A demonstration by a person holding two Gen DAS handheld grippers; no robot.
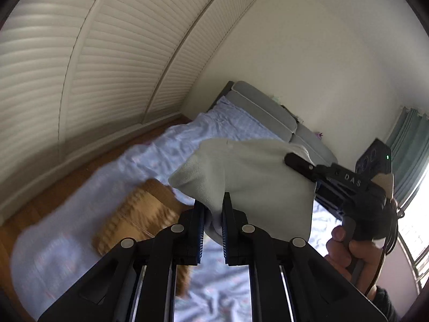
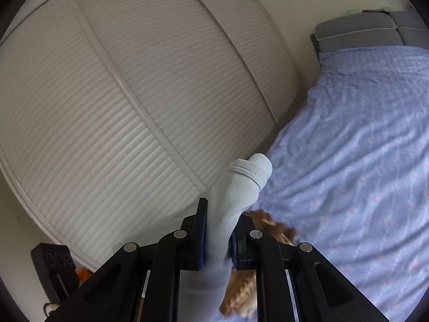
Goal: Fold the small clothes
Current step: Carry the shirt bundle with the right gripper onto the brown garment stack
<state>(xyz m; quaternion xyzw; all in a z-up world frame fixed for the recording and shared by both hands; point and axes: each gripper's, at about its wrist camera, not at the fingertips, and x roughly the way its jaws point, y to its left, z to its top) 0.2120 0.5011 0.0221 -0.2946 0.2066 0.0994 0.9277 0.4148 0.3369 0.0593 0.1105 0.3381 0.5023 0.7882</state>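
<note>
- Two grippers were both clamped on the same pale garment (image 1: pixel 241 177), which hung in the air above the bed (image 1: pixel 236 123) rather than lying on it.
- Left wrist view: the left gripper (image 1: pixel 213 214) had its jaws closed on a lower fold of the cloth, pinched between the blue pads. Over to the right, the right gripper (image 1: pixel 297 162) bit an upper corner, with the person's hand (image 1: pixel 346 244) wrapped round its handle. The fabric sagged between the two grips. Below was a blurry orange-brown item (image 1: pixel 139 214) on the blue sheet; couldn't tell what it was.
- Right wrist view: the right gripper (image 2: pixel 218 230) was shut on a ribbed bunch of the garment, and a stitched hem (image 2: pixel 249 173) poked out past the fingertips. The louvred doors (image 2: pixel 134 94) filled most of the picture, bed off to the right.
- My take on doing this bit well: pull the two grips apart until the cloth goes taut and flat, keep both corners level, then lower it onto a clear patch of sheet away from that brown thing. Letting go early would have just dumped it in a heap.
</note>
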